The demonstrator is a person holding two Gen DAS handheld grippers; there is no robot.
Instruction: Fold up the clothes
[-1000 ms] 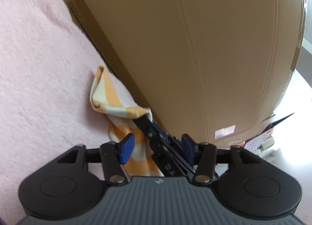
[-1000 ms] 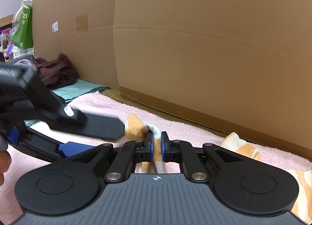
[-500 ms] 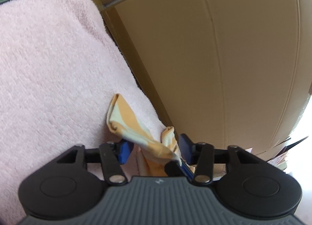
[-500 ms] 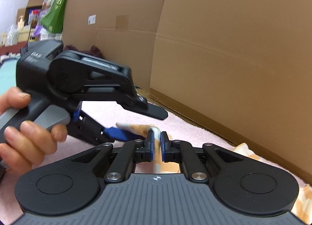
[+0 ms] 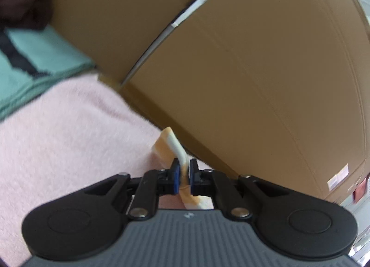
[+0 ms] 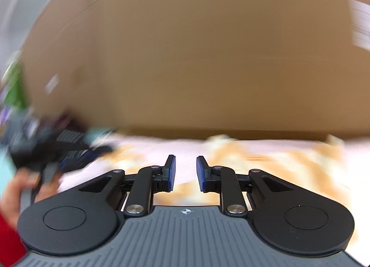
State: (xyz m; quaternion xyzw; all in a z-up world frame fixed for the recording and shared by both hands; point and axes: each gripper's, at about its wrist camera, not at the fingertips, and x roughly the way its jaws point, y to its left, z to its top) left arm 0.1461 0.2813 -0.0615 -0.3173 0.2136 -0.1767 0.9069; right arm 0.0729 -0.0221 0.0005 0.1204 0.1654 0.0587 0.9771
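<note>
Your left gripper clamped on the orange-and-white striped cloth, cloth edge lifted over the pink blanket beside the cardboard box, your right gripper opening, nothing between its pads.

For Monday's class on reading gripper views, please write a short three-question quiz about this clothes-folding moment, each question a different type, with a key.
1. True or false: the left gripper grips the orange-and-cream striped cloth.
2. What lies under the cloth? A) fluffy pink towel B) bare wood C) metal tray
3. Fill in: nothing sits between the jaws of the ___ gripper.

Key: 1 true, its jaws pinch a fold. 2 A, the fluffy pink towel. 3 right: the right gripper has its jaws opening, with nothing between them.
</note>
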